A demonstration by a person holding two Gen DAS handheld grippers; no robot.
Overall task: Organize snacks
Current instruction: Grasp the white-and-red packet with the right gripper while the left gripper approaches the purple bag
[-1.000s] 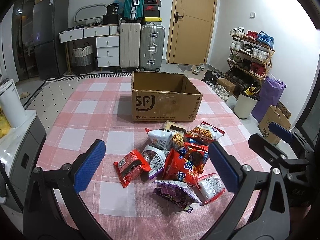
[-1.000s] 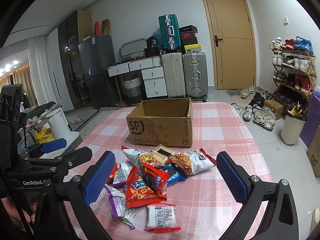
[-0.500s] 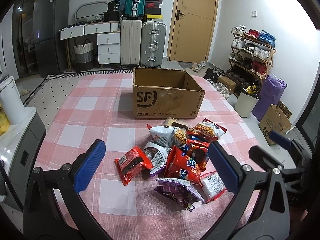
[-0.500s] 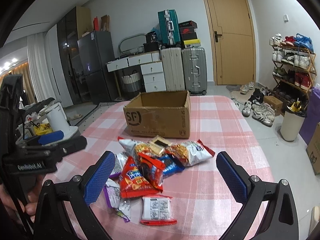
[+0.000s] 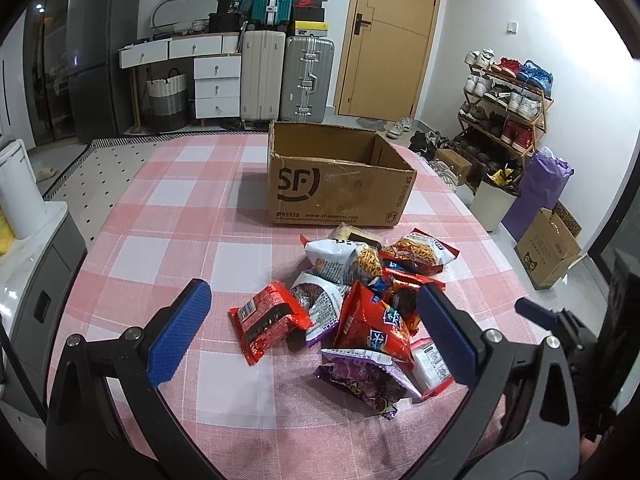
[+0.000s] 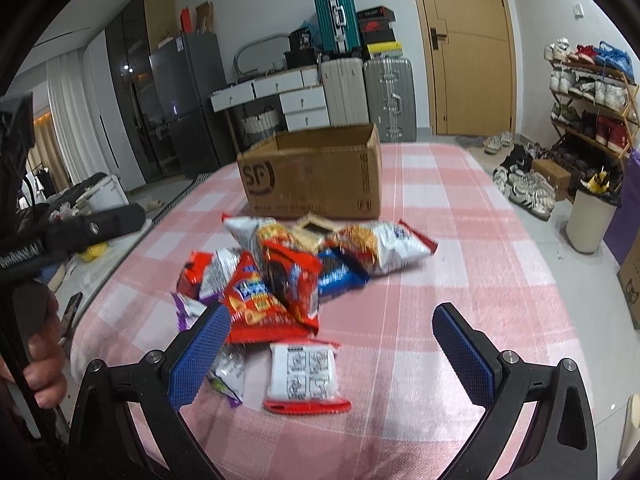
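Still at the approach step: on the pink-checked counter (image 5: 168, 216), empty SF cardboard box (image 5: 340, 184) beyond heaped snack packets (image 5: 360, 300). Left gripper (image 5: 316, 328) and right gripper (image 6: 328, 354) hovering, jaws wide apart, holding nothing. Next, probably: close on one packet, carry to box.

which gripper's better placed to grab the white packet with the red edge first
Right. The open right gripper frames the white packet; in the left gripper's view it lies behind the right finger.
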